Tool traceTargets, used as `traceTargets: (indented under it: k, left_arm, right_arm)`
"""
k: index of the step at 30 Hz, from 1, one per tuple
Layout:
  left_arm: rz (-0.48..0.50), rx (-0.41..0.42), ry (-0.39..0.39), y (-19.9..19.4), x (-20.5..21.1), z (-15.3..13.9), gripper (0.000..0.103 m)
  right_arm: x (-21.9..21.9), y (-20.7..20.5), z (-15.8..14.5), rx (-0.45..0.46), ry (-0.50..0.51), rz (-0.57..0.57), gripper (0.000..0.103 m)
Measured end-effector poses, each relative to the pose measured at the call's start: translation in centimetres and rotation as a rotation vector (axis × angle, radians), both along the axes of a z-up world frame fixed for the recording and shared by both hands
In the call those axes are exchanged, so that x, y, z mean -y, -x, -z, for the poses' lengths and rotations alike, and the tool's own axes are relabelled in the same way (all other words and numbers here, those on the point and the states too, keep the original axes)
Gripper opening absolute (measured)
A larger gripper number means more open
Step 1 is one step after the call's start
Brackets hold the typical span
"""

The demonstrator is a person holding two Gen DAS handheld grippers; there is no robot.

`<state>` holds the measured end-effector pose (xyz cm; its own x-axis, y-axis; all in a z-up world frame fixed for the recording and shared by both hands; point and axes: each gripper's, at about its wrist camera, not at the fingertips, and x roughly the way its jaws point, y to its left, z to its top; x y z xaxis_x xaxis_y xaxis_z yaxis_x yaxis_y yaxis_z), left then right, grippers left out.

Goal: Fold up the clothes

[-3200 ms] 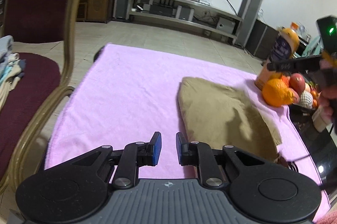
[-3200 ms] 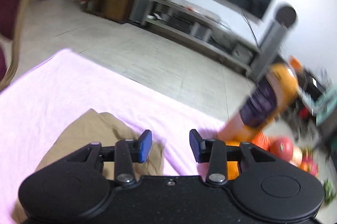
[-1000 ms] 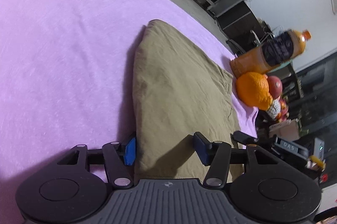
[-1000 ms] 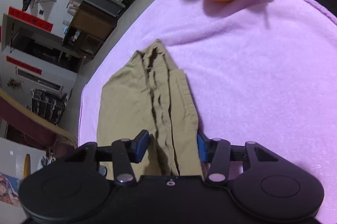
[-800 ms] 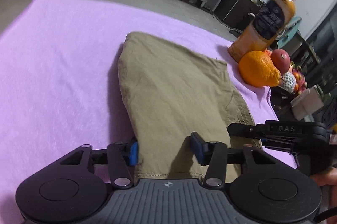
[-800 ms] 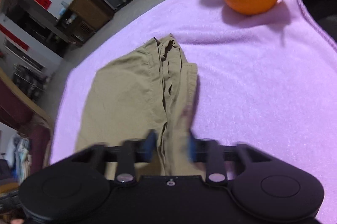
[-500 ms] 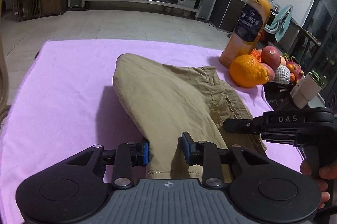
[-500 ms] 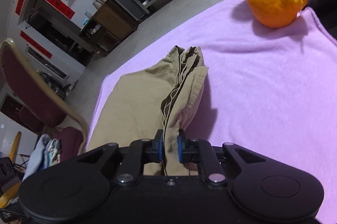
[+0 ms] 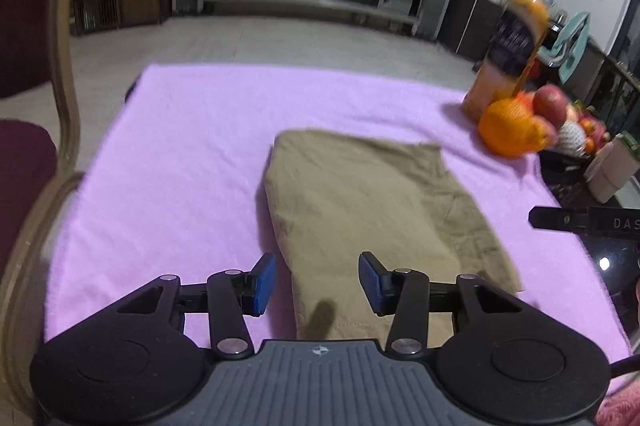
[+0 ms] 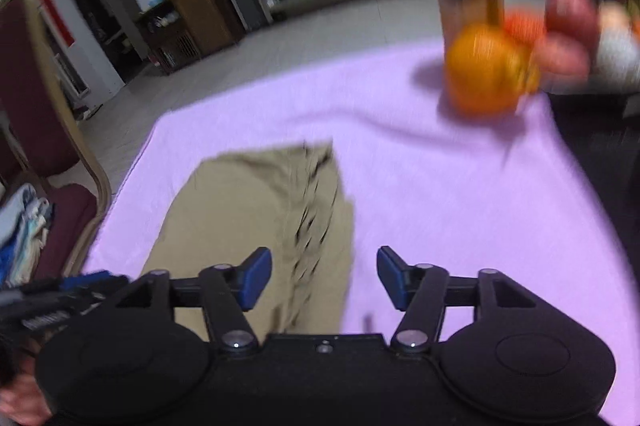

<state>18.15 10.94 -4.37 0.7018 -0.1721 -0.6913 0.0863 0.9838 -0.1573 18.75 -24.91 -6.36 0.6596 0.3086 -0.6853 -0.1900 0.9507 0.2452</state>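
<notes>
0.5 s ago both grippers pinched the trousers [image 9: 376,210]; now left gripper [image 9: 317,278] and right gripper [image 10: 324,276] have jaws released, holding nothing. Trousers lie folded on the cloth [image 9: 192,154]: fold likely set.

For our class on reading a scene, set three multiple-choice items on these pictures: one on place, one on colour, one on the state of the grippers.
1. Where does the orange lie relative to the folded garment?
A. on it
B. apart, beyond its far right corner
C. under it

2. What colour is the cloth under the garment?
A. pink-purple
B. green
C. white

3. How do both grippers stand?
A. shut on the garment
B. shut, empty
C. open

Key:
1 B: the orange sits clear of the garment.
2 A: the cloth is pink-purple.
3 C: the left gripper and right gripper show jaws spread.
</notes>
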Motion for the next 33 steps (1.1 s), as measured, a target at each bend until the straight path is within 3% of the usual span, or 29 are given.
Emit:
traceTargets:
  k: [2, 4, 5, 6, 8, 11, 16, 19, 22, 27, 31, 33]
  left_arm:
    - [0.013, -0.002, 0.036, 1.2, -0.4, 0.1, 0.044]
    - [0.033, -0.011, 0.053, 1.9, -0.2, 0.7, 0.042]
    - [0.047, -0.020, 0.046, 1.9, 0.3, 1.4, 0.032]
    - [0.068, -0.033, 0.036, 1.8, 0.8, 2.1, 0.018]
    - [0.115, -0.061, 0.016, 1.7, 1.8, 3.3, 0.016]
    - [0.174, -0.086, -0.054, 1.6, 3.2, 5.0, 0.016]
    - [0.202, -0.126, -0.164, 0.8, 4.7, 7.7, 0.016]
    - [0.201, -0.122, -0.162, 0.8, 4.5, 7.2, 0.016]
    - [0.209, -0.097, -0.106, 1.3, 3.6, 5.0, 0.016]
    - [0.188, 0.058, -0.050, 1.6, 2.9, 1.4, 0.024]
    - [0.147, 0.051, -0.108, -1.8, 3.9, 2.1, 0.024]
    - [0.139, 0.034, -0.109, -3.6, 4.1, 3.1, 0.019]
  right_arm:
    - [0.4, 1.1, -1.0, 0.091, 0.086, -0.013, 0.064]
    - [0.3, 1.6, -0.7, 0.113, 0.135, -0.038, 0.064]
    - [0.0, 1.7, -0.4, 0.114, 0.147, -0.063, 0.055]
    - [-0.4, 1.6, 0.1, 0.098, 0.140, -0.106, 0.036]
    - [-1.7, 1.7, 1.1, 0.054, 0.097, -0.225, 0.018]
    - [-4.8, 2.3, 2.5, 0.015, 0.095, -0.423, 0.019]
    - [-8.0, 2.8, 6.2, -0.056, 0.305, -0.584, 0.018]
    - [-7.2, 2.3, 5.5, -0.078, 0.281, -0.545, 0.018]
    - [-5.6, 1.7, 4.1, -0.033, 0.200, -0.492, 0.021]
    - [-3.3, 0.3, 2.2, 0.033, 0.058, -0.381, 0.035]
    - [-3.3, -2.8, 2.4, 0.023, -0.059, -0.288, 0.035]
    - [-3.7, -4.4, 3.1, -0.006, -0.122, -0.283, 0.027]
